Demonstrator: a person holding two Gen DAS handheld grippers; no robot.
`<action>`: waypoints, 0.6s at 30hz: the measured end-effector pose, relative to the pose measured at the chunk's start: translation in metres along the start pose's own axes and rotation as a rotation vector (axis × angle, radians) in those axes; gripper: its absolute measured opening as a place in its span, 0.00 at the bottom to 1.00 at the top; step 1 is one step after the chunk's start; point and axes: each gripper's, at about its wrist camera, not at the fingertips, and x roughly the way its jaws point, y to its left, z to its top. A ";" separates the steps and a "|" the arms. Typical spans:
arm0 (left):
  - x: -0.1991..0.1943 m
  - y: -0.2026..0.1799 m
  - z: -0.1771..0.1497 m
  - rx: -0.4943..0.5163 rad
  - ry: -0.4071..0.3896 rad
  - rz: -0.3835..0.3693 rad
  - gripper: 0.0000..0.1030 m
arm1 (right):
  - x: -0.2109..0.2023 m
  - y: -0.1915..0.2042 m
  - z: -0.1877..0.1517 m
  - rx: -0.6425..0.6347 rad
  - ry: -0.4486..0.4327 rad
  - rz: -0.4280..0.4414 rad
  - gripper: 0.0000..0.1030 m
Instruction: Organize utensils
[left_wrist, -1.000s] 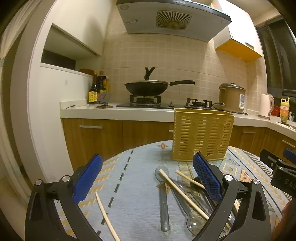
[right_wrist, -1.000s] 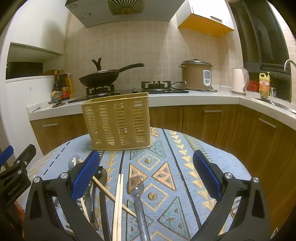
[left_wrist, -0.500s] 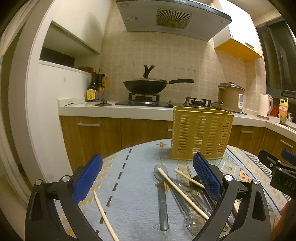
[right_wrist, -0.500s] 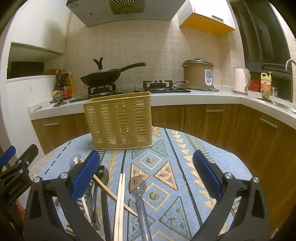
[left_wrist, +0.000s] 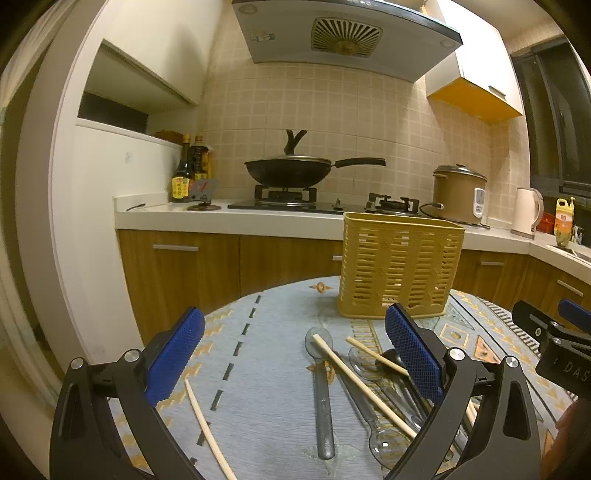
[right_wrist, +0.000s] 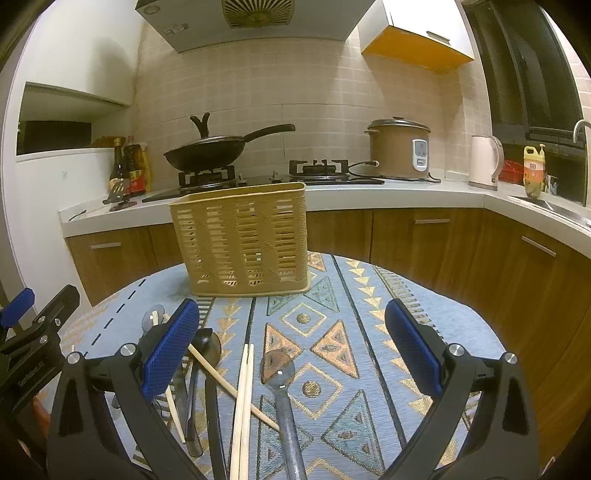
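Note:
A yellow slatted utensil basket (left_wrist: 400, 273) (right_wrist: 242, 240) stands upright at the far side of the round table. Loose utensils lie in front of it: a grey spoon (left_wrist: 322, 384), wooden chopsticks (left_wrist: 364, 384) (right_wrist: 242, 406), a lone chopstick (left_wrist: 207, 424) at the left, clear spoons (left_wrist: 369, 410), a dark spoon (right_wrist: 210, 373) and a metal spoon (right_wrist: 282, 395). My left gripper (left_wrist: 295, 362) hovers open above the pile, holding nothing. My right gripper (right_wrist: 291, 354) is open too, over the metal spoon and the paired chopsticks.
The table carries a blue patterned cloth (right_wrist: 369, 321). Behind it runs a kitchen counter (left_wrist: 229, 218) with a wok (left_wrist: 291, 171) on the stove, sauce bottles (left_wrist: 188, 173), a rice cooker (right_wrist: 400, 147) and a kettle (right_wrist: 484, 162). Wooden cabinets (right_wrist: 480, 266) curve round on the right.
Both grippers have sunk and tilted slightly, so the basket and counter sit a little higher in each view. Nothing on the table has moved; both stay open.

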 end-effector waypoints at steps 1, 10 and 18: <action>0.000 0.000 0.000 0.001 0.000 0.000 0.92 | 0.000 0.001 0.000 -0.003 -0.001 -0.001 0.93; -0.001 0.000 0.000 0.000 0.001 0.000 0.92 | -0.002 0.003 0.000 -0.009 -0.005 0.001 0.93; 0.000 0.001 0.001 -0.006 0.010 -0.008 0.92 | -0.002 0.002 0.000 -0.007 -0.007 0.003 0.93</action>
